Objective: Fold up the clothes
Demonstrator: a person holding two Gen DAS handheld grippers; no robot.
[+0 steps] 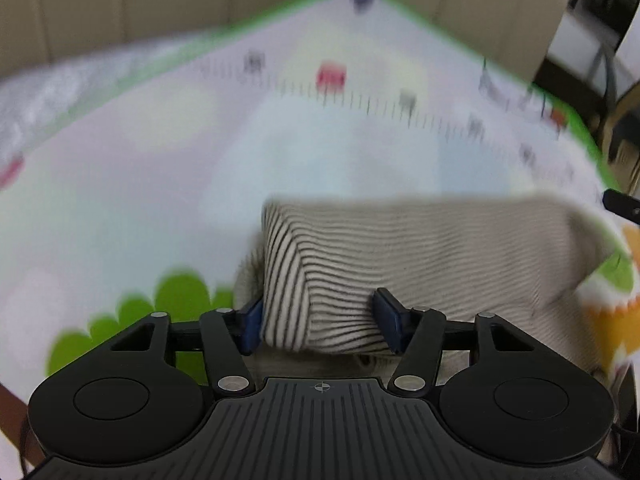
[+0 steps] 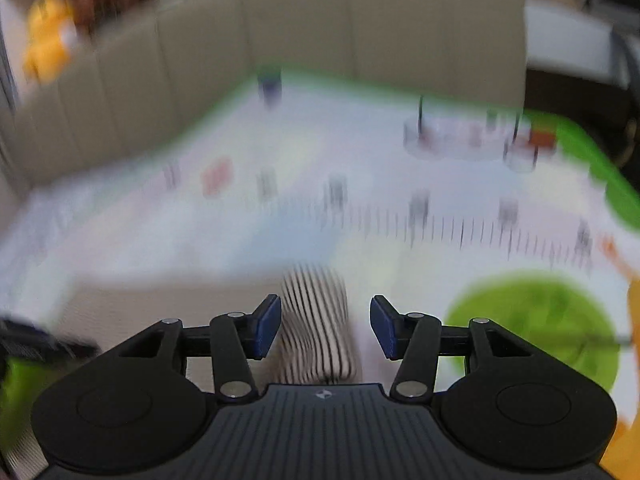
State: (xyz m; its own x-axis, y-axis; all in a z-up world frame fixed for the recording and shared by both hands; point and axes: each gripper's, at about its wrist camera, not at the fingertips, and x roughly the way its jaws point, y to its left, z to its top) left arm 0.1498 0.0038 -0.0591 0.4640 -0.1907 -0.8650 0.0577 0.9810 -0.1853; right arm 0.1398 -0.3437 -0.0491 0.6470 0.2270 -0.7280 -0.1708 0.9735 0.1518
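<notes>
Between the left gripper's [image 1: 320, 322] blue pads [image 1: 252, 326] sits a fold of the striped garment [image 1: 400, 256], a cream knit with dark lines; both pads look pressed against it, so the gripper is pinching the cloth. From there it stretches rightward over the mat [image 1: 140, 184] (pale, with green bushes and a green border). By the right gripper [image 2: 325, 326] a narrow end of the garment [image 2: 320, 328] lies between the spread pads [image 2: 267, 326], touching neither. Beyond the mat stands a beige sofa [image 2: 360, 20], blurred.
</notes>
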